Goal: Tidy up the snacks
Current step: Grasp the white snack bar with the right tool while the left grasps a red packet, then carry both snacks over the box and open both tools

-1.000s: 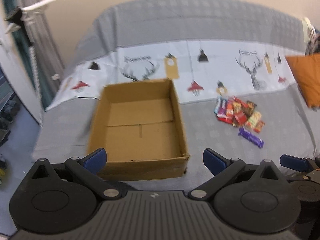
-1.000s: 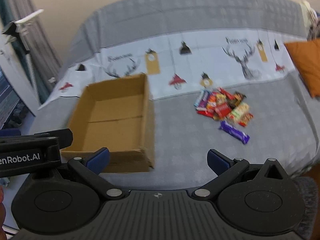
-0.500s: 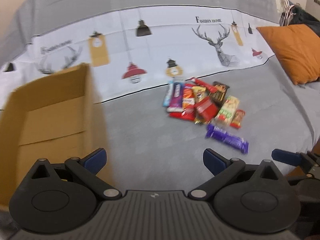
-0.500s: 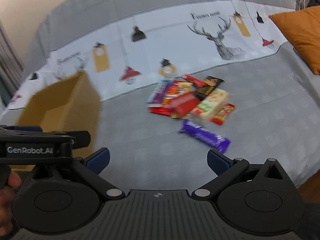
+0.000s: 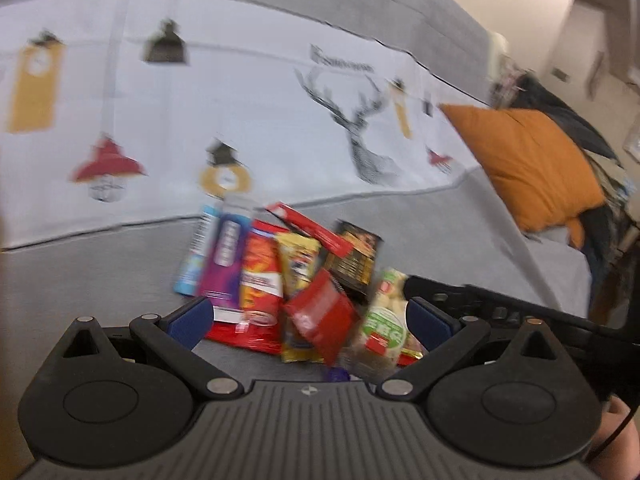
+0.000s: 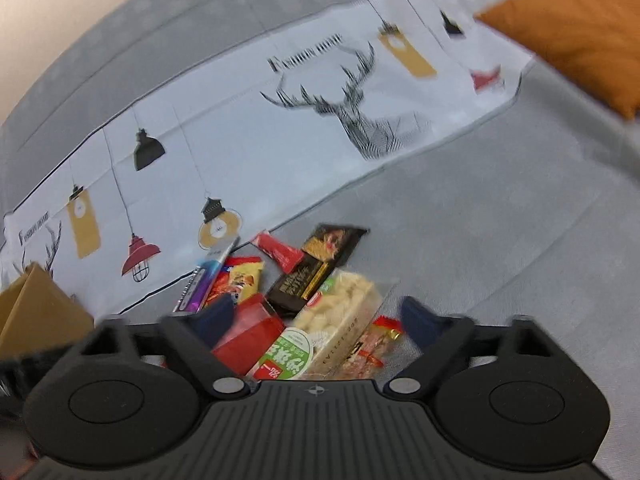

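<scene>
Both claws are spread wide and nothing is gripped. The left gripper and the right gripper are poised just above a heap of snacks, which is piled on the grey part of the bed, close under its printed white band. A cardboard box is glimpsed at the left edge; its inside is hidden. Sorting appears not yet begun.

Left gripper jaws held wide apart over snack pile on bed; orange pillow seen right.

No legible text; snack wrappers blurred.
</scene>
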A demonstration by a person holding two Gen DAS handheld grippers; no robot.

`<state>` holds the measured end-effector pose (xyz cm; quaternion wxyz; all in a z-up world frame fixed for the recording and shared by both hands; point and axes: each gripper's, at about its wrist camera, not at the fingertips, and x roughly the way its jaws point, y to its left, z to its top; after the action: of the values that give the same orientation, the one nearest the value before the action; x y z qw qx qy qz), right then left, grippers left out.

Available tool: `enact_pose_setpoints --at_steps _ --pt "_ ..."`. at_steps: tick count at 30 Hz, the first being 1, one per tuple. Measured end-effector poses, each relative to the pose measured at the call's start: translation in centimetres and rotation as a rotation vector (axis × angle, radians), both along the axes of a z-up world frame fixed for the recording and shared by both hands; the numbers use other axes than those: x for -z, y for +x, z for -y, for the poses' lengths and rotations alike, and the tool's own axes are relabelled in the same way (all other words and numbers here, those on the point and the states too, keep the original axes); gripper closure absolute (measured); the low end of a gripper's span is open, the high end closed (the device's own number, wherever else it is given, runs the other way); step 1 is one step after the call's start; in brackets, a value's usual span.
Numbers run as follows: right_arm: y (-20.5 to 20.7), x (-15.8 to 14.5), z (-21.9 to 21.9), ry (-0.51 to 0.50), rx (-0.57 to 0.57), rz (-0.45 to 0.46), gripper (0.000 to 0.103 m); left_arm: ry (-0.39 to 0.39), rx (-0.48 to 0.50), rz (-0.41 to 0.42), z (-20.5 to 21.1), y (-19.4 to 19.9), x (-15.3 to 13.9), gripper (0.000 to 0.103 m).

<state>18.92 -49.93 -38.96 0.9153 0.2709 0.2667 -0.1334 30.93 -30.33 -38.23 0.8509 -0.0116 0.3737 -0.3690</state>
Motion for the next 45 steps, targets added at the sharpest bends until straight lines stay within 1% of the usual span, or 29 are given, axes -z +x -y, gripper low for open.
enact_pose_setpoints --at_steps 1,2,3,4,5,6,7,10,11,12,13,15,16,19,21,23,25,28,31,33,35,38,39,40,41,42,43,44,45 --pt "0.4 0.8 -0.1 -0.003 -0.012 -0.006 0.025 0.001 0.024 -0.01 0.6 0.6 1.0 0.006" --pt "0.9 1.4 -0.5 -0.016 -0.024 -0.026 0.04 0.015 0.033 -0.025 0.8 0.9 2.0 0.017" --pt "1.2 2.0 -0.9 -0.027 -0.037 -0.044 0.049 0.025 0.042 -0.051 1.1 1.4 3.1 0.036" --pt "1.5 2.6 -1.2 -0.043 -0.052 -0.058 0.05 0.013 0.058 -0.081 1.3 2.0 3.8 0.046" --pt "1.7 2.7 -1.7 -0.082 -0.058 -0.063 0.05 0.005 0.068 -0.103 1.4 2.4 4.6 0.059" --pt "2.0 2.8 -2.1 -0.112 -0.072 -0.069 0.048 0.004 0.061 -0.106 1.4 2.8 5.2 0.065" --pt "2.3 2.9 -2.2 -0.125 -0.082 -0.075 0.046 -0.001 0.054 -0.107 1.4 3.0 5.6 0.066" --pt "3.0 3.6 -1.6 -0.095 -0.095 -0.094 0.041 -0.002 0.057 -0.065 1.8 2.8 5.2 0.076" --pt "3.2 3.7 -1.5 -0.09 -0.1 -0.097 0.041 0.0 0.056 -0.047 2.0 2.5 4.6 0.086" --pt "3.3 3.6 -1.7 -0.112 -0.107 -0.1 0.046 0.004 0.062 -0.03 2.2 2.2 4.1 0.091" --pt "3.2 3.4 -2.1 -0.14 -0.112 -0.104 0.047 0.012 0.067 -0.006 2.4 1.8 3.4 0.093" --pt "3.3 3.0 -2.5 -0.147 -0.122 -0.102 0.053 0.024 0.073 0.023 2.4 0.9 2.1 0.097" --pt "3.3 2.7 -2.5 -0.144 -0.125 -0.103 0.057 0.031 0.068 0.031 2.3 0.6 1.3 0.097" --pt "2.9 0.8 -3.0 -0.167 -0.119 -0.075 0.058 0.03 0.049 0.034 1.1 -0.3 -1.7 0.097" --pt "2.6 -0.4 -3.9 -0.219 -0.12 -0.05 0.058 0.036 0.036 0.077 -0.4 -1.4 -4.2 0.097" --pt "2.1 -1.8 -4.9 -0.226 -0.107 -0.034 0.058 0.054 0.007 0.125 -2.9 -2.8 -7.3 0.098" --pt "1.0 -4.1 -6.4 -0.191 -0.11 0.009 0.058 0.062 -0.025 0.178 -6.3 -4.2 -10.4 0.098" --pt "-0.9 -8.9 -11.4 -0.194 -0.179 0.098 0.058 0.098 -0.127 0.241 -12.3 -6.0 -14.1 0.098" --pt "-1.8 -12.7 -17.8 -0.201 -0.302 0.178 0.058 0.122 -0.245 0.232 -18.1 -6.7 -15.6 0.098" --pt "-1.5 -14.2 -21.7 -0.172 -0.387 0.206 0.058 0.147 -0.32 0.213 -21.5 -6.8 -15.8 0.098" --pt "-0.6 -14.8 -24.9 -0.129 -0.474 0.214 0.058 0.202 -0.396 0.209 -24.6 -6.9 -15.5 0.098" --pt "1.1 -14.0 -29.6 -0.096 -0.597 0.18 0.058 0.278 -0.51 0.157 -28.6 -6.7 -13.9 0.097" --pt "1.8 -13.5 -30.7 -0.069 -0.643 0.162 0.058 0.302 -0.53 0.148 -29.5 -6.7 -13.3 0.094" --pt "2.4 -13.0 -31.4 -0.028 -0.683 0.151 0.057 0.331 -0.552 0.14 -29.9 -6.7 -12.8 0.087" --pt "2.7 -12.8 -31.7 -0.002 -0.696 0.149 0.044 0.35 -0.571 0.13 -30.3 -6.8 -12.4 0.06" --pt "2.9 -12.6 -31.5 0.008 -0.7 0.14 0.023 0.356 -0.586 0.125 -30.3 -6.9 -12.5 0.03" --pt "2.7 -12.6 -31.0 0.004 -0.693 0.139 0.015 0.34 -0.58 0.141 -29.6 -7.0 -12.9 0.022" --pt "2.1 -12.5 -29.9 -0.003 -0.674 0.157 0.01 0.323 -0.554 0.178 -28.5 -7.4 -13.3 0.019" --pt "1.4 -12.6 -28.3 -0.02 -0.643 0.182 0.01 0.317 -0.52 0.208 -27.0 -7.6 -13.7 0.019"
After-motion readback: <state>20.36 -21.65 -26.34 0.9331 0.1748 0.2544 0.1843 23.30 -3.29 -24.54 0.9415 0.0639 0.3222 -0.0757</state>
